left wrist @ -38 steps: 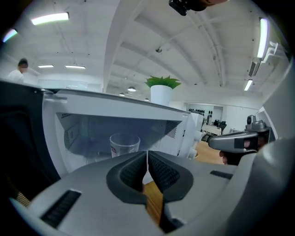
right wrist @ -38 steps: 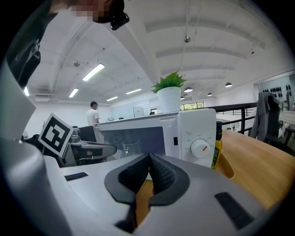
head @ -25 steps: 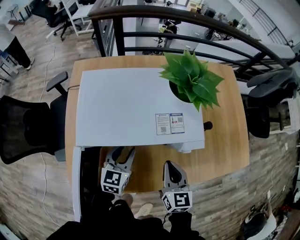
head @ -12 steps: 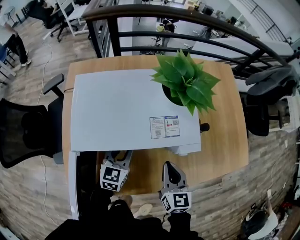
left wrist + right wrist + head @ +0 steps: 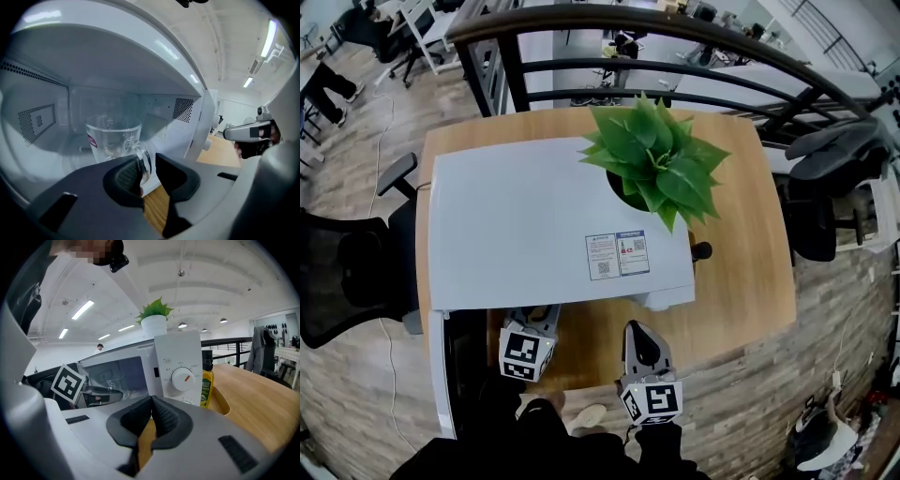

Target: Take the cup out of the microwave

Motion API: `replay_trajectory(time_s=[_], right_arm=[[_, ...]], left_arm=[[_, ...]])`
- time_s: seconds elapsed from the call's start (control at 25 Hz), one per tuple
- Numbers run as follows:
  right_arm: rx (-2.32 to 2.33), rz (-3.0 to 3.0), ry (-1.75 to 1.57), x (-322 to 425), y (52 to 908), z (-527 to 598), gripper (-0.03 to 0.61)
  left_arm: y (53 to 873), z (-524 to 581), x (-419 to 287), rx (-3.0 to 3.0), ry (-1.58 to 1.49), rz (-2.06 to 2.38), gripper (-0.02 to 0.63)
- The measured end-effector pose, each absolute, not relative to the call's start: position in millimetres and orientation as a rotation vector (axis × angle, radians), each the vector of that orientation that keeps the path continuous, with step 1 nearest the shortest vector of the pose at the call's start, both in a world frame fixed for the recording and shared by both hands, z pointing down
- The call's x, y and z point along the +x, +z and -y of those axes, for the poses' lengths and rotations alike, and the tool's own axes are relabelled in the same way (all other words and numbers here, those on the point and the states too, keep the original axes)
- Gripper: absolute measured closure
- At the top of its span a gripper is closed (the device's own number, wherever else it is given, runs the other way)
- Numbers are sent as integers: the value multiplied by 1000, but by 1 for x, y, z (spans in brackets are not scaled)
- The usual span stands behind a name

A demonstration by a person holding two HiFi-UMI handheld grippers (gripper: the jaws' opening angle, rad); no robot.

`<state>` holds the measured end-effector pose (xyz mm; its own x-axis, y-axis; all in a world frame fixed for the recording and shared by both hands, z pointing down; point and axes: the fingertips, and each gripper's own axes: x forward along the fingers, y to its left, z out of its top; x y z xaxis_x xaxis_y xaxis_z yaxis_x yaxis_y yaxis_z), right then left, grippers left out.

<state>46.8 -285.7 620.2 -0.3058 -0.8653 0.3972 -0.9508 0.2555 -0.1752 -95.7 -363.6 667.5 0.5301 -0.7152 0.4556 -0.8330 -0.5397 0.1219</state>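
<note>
A clear glass cup with a red label stands inside the open white microwave. My left gripper reaches into the cavity, and its jaws have just been closing. The cup's handle sits between them with the pads against it. In the head view the left gripper pokes under the microwave's front edge, which hides the cup. My right gripper hovers over the table in front of the control panel. Its jaws are shut with nothing in them.
The microwave door swings open at the left. A potted plant stands on the microwave's top right corner. A yellow-labelled bottle stands right of the dial. The wooden table ends close to me; office chairs flank it.
The left gripper has slid further in under the microwave's front edge. The head view has shifted a little. The right gripper has stayed put.
</note>
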Motion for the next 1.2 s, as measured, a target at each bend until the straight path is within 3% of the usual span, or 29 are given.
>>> replay_trajectory(time_s=[0.32,1.2], right_arm=[[1722,2279,577,49,622,282,563],[1732,2313,492,37,584,268,563]], left_arm=[[666,365,-93,2487,513,1263,583],[622,343,-95,2558,383,1216,589]])
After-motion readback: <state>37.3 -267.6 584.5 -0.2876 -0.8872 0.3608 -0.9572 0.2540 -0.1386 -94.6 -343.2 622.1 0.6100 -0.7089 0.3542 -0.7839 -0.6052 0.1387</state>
